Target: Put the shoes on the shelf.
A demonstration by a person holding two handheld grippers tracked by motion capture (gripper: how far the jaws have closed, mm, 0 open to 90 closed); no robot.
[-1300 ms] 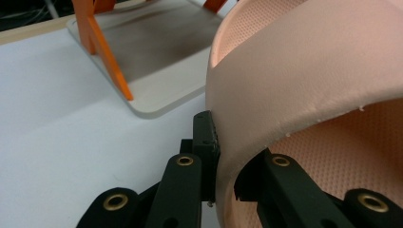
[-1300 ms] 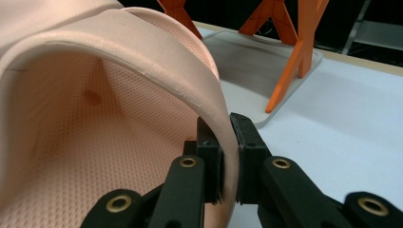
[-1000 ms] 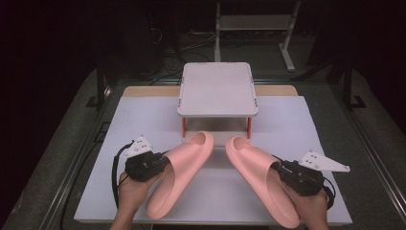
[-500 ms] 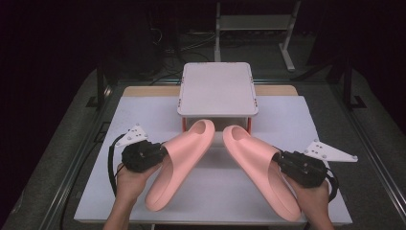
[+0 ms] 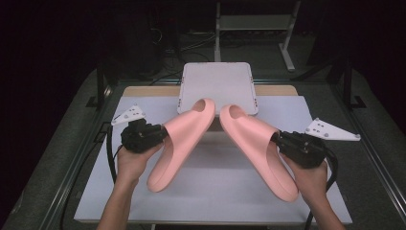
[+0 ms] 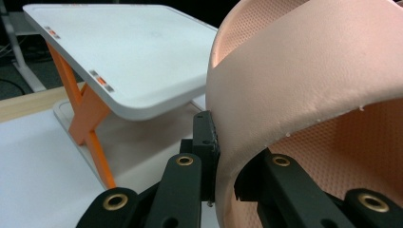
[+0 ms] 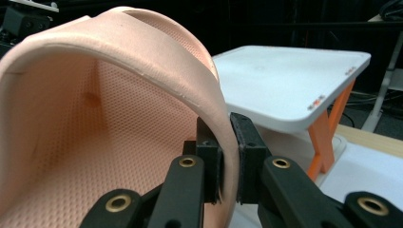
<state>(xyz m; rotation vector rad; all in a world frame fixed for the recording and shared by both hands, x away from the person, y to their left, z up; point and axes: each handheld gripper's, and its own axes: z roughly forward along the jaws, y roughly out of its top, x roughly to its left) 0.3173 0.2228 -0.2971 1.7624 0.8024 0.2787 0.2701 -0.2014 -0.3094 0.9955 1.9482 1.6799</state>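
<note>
Two pink slide sandals hang above the white mat, toes pointing toward the small white shelf (image 5: 218,85). My left gripper (image 5: 160,135) is shut on the strap edge of the left sandal (image 5: 184,134); in the left gripper view the pink strap (image 6: 304,95) is pinched between the black pads (image 6: 207,137). My right gripper (image 5: 280,142) is shut on the strap edge of the right sandal (image 5: 256,139). The right gripper view shows that strap (image 7: 142,71) clamped between its pads (image 7: 247,142). Both toes hover at the shelf's front edge.
The white shelf top (image 6: 128,52) stands on orange crossed legs (image 6: 88,114) at the back of the white mat (image 5: 210,191). Dark table rails (image 5: 378,158) run along both sides. Cables (image 5: 111,158) trail from each gripper.
Both hands have risen and carried the sandals up off the mat and forward toward the shelf. The grips on the straps are unchanged.
</note>
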